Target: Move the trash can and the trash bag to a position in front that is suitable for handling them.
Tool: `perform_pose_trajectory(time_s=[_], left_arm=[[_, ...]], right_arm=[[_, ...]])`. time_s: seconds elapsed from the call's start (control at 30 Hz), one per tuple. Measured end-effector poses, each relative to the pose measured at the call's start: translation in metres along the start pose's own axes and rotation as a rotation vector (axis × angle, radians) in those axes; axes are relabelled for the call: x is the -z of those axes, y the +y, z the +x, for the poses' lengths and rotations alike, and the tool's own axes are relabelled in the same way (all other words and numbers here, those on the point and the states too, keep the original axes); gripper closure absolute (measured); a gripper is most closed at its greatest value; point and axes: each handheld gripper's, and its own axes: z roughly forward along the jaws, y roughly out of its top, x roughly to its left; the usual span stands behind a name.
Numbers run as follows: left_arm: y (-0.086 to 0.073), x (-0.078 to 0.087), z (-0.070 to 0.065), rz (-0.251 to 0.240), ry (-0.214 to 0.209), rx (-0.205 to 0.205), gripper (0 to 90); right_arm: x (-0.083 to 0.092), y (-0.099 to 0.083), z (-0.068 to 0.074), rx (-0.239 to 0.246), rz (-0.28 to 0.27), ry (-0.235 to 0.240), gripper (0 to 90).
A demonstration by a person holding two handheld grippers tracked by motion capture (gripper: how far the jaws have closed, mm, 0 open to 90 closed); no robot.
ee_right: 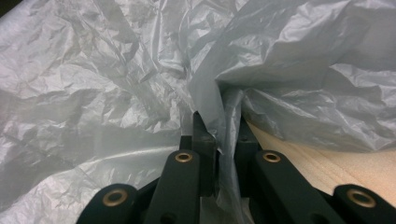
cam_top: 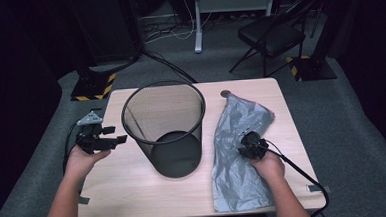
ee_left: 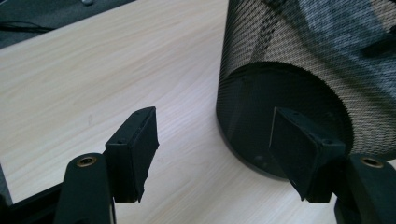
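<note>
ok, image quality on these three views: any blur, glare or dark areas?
High view: table evenly lit, surroundings very dark, picture a little soft. Left gripper view: wood grain sharp, mesh bin shows a moiré-like pattern, no glare. Right gripper view: grey plastic bag brightly lit, with soft sheen on its creases, slightly soft up close; left gripper jaws sharp.
</note>
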Motion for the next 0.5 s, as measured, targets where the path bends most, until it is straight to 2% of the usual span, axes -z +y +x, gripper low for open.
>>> perform_pose_trajectory(time_s=[0.07,0.1,0.17,0.27,0.3,0.33,0.37,0.5], left_arm=[[0.009,0.008,-0.004,0.006,0.009,-0.012,32.0],[0.019,0.018,-0.006,-0.006,0.007,-0.015,32.3],[0.023,0.023,-0.007,-0.021,0.004,-0.010,32.4],[0.038,0.036,-0.008,-0.058,-0.027,-0.001,35.4],[0.049,0.043,-0.008,-0.076,-0.021,0.006,36.1],[0.049,0.043,-0.008,-0.076,-0.021,0.006,36.1],[0.060,0.050,-0.008,-0.089,0.004,0.002,36.1],[0.071,0.057,-0.008,-0.114,0.008,0.006,35.5]], right_arm=[[0.000,0.000,0.001,0.006,-0.002,-0.007,83.4],[0.000,0.000,0.001,0.016,-0.007,-0.009,83.3],[0.000,0.000,0.001,0.014,-0.008,-0.009,83.2],[0.000,0.000,0.000,0.013,-0.008,-0.007,83.0],[-0.001,-0.001,0.000,0.006,-0.014,-0.004,82.8],[-0.001,-0.001,0.000,0.006,-0.014,-0.004,82.8],[0.000,-0.001,-0.001,0.001,-0.016,-0.001,82.7],[-0.001,-0.002,-0.002,-0.001,-0.024,0.006,82.6]])
